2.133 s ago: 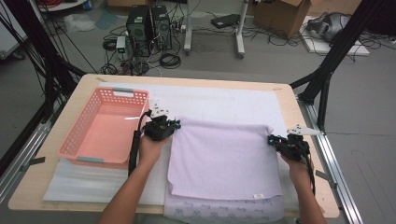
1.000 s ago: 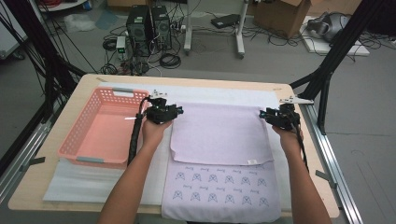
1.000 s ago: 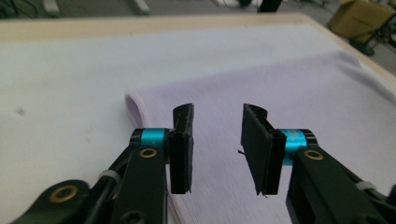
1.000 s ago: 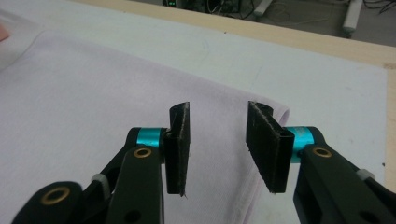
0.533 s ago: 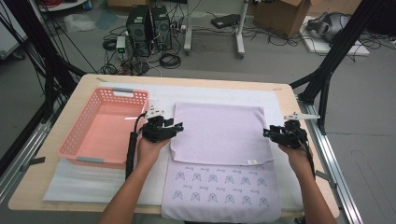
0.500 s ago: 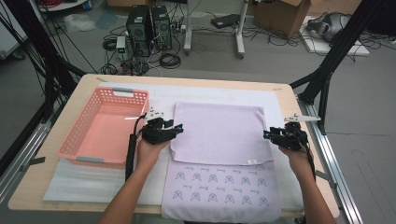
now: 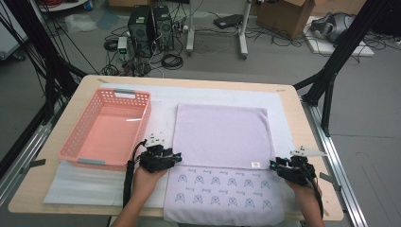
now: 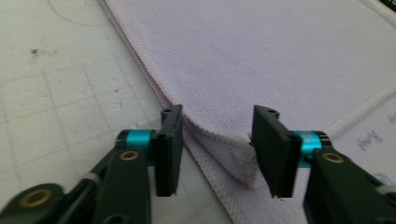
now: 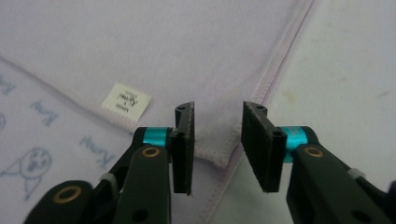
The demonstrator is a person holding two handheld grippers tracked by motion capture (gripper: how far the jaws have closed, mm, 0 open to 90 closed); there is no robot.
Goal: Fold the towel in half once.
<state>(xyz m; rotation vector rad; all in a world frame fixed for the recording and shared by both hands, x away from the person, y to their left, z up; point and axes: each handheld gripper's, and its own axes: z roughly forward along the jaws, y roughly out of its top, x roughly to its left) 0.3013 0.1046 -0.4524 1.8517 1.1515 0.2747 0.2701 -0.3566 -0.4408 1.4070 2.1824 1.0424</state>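
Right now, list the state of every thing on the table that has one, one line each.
Towel: flat on the mat, far half folded toward the person, printed near strip uncovered.
Basket: upright, empty.
Left tongs: jaws just closing, apart around the fold's left corner, not pinching it.
Right tongs: jaws just closing, apart around the fold's right corner, not pinching it.

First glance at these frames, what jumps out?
The lilac towel, folded partway so its plain side covers the far half and blue cartoon prints show near the person. Left gripper and right gripper each straddle a corner of the folded edge, fingers just closing around it. The pink basket stands left of the towel.
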